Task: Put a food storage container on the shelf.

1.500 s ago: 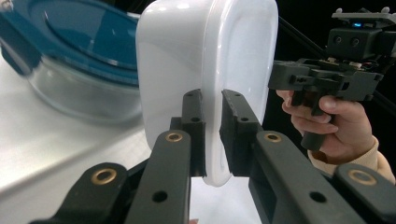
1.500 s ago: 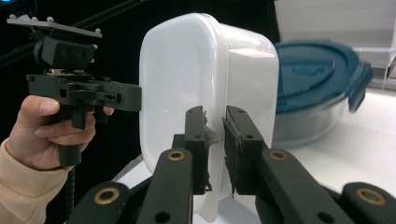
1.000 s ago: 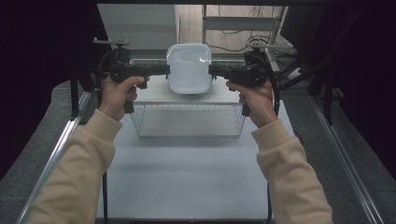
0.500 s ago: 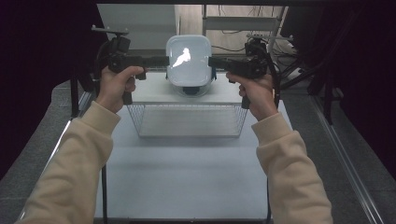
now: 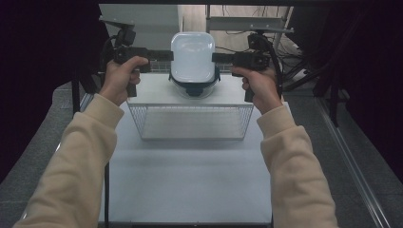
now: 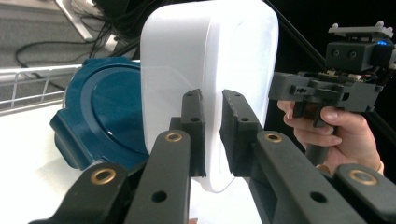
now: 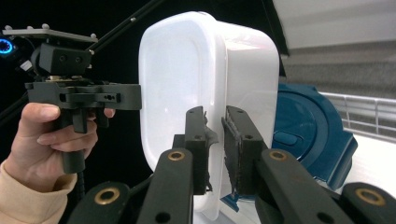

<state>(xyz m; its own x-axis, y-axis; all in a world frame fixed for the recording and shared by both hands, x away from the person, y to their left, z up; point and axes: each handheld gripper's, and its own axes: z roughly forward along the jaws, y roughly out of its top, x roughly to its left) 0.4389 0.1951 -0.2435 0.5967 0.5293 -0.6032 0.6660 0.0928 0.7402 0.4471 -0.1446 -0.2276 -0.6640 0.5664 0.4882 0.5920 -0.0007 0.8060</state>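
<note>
White plastic is what both grippers are clamping: the left gripper [image 5: 164,55] and the right gripper [image 5: 219,58] are each pinching an opposite rim of the translucent container [image 5: 192,57], which is hanging tipped on edge above the far part of the bench [image 5: 190,190], just over the dark blue lid [image 5: 195,89] lying on the raised platform [image 5: 157,90] behind the wire basket [image 5: 192,121]. In the left gripper view the jaws are closing on the container's [image 6: 210,70] thin wall with the lid [image 6: 100,116] close behind it; the right gripper view is showing the same pinch from the other side [image 7: 205,84].

Doing this well probably means keeping both hands moving together, so neither rim is twisting out of its pinch. Holding the squeeze steady matters, since the wall looks slick and thin. Lifting clear of the lid before swinging anywhere should be avoiding a knock, and keeping the two grippers level with each other should be stopping the container from rocking further.
</note>
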